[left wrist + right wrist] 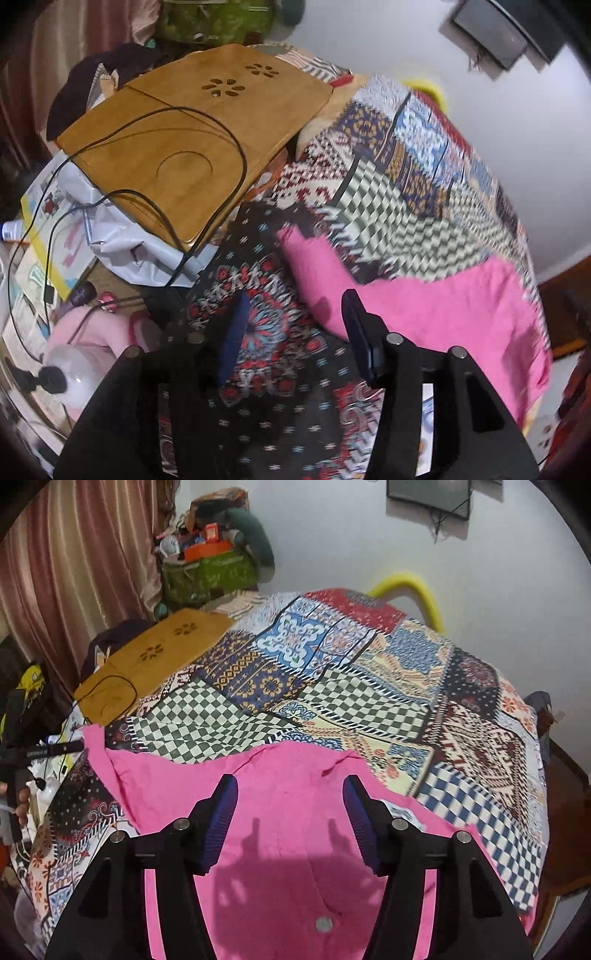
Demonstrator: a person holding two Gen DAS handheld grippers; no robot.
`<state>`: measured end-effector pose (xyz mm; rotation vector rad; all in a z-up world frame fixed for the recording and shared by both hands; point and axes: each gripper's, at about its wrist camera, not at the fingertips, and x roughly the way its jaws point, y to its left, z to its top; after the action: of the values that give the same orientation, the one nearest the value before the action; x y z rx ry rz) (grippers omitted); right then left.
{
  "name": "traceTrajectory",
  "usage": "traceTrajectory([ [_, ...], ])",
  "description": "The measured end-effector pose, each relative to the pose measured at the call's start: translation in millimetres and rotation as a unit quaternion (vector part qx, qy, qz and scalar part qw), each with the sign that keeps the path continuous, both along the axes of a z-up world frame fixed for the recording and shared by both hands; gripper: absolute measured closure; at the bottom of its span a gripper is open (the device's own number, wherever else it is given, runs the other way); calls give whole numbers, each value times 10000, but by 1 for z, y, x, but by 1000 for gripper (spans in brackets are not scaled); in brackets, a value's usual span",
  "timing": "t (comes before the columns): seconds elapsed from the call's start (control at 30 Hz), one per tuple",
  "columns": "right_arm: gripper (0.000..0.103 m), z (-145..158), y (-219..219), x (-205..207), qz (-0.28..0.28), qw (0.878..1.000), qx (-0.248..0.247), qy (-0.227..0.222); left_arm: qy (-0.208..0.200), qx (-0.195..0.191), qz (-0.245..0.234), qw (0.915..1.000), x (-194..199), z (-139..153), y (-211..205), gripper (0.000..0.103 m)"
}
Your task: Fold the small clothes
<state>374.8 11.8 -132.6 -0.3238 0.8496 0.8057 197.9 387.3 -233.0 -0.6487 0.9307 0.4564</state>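
A bright pink garment (280, 805) lies spread on the patchwork bedspread (332, 672), a metal button (324, 924) showing near the view's bottom. My right gripper (290, 797) hovers above it, open, with nothing between its blue-padded fingers and their shadow falling on the cloth. In the left wrist view the same pink garment (424, 306) lies to the right. My left gripper (295, 317) stands open over the dark floral part of the bedspread (266, 332), beside the garment's left edge, holding nothing.
A wooden lap table (192, 147) with black cables (229, 129) sits at the bed's left side, over crumpled white plastic (129, 240). Clutter, papers and a pink object (92, 332) lie left of the bed. A yellow tube (417, 590) stands by the white wall.
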Motion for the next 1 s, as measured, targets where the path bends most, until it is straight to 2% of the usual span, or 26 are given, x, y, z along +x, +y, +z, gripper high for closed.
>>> traceTrajectory([
  [0.17,47,-2,-15,-8,-61,9999,-67,-63,-6,194,-130,9997,27,17,-18,52],
  [0.23,47,-6,-21,-10,-86,9999,-50,-31,159,87,-81,9998,40,12,-22,52],
  [0.3,47,-11,-26,-11,-95,10000,-18,12,499,62,167,9986,54,-4,-17,52],
  [0.37,47,-16,-31,-10,-109,9999,2,71,865,318,420,9949,62,-17,-13,52],
  [0.43,47,-20,-36,-9,-120,9998,61,135,1163,771,545,9887,70,-28,-13,52],
  [0.5,47,-22,-42,-9,-124,9996,174,186,1318,1123,560,9833,75,-34,-17,58],
  [0.57,47,-24,-45,-9,-123,9995,220,205,1325,1369,569,9800,74,-34,-21,78],
  [0.63,47,-26,-49,-9,-136,9995,214,206,1097,1294,563,9839,66,-28,-21,88],
  [0.7,47,-26,-53,-10,-155,9994,219,218,788,1119,523,9892,56,-18,-17,90],
  [0.8,47,-25,-60,-10,-206,9991,273,250,294,1261,350,9910,47,14,-24,90],
  [0.9,47,-22,-67,-10,-277,9987,342,260,-381,1458,32,9886,42,58,-40,90],
  [1.0,47,-17,-74,-13,-343,9981,425,287,-1109,1640,-427,9793,42,103,-66,90],
])
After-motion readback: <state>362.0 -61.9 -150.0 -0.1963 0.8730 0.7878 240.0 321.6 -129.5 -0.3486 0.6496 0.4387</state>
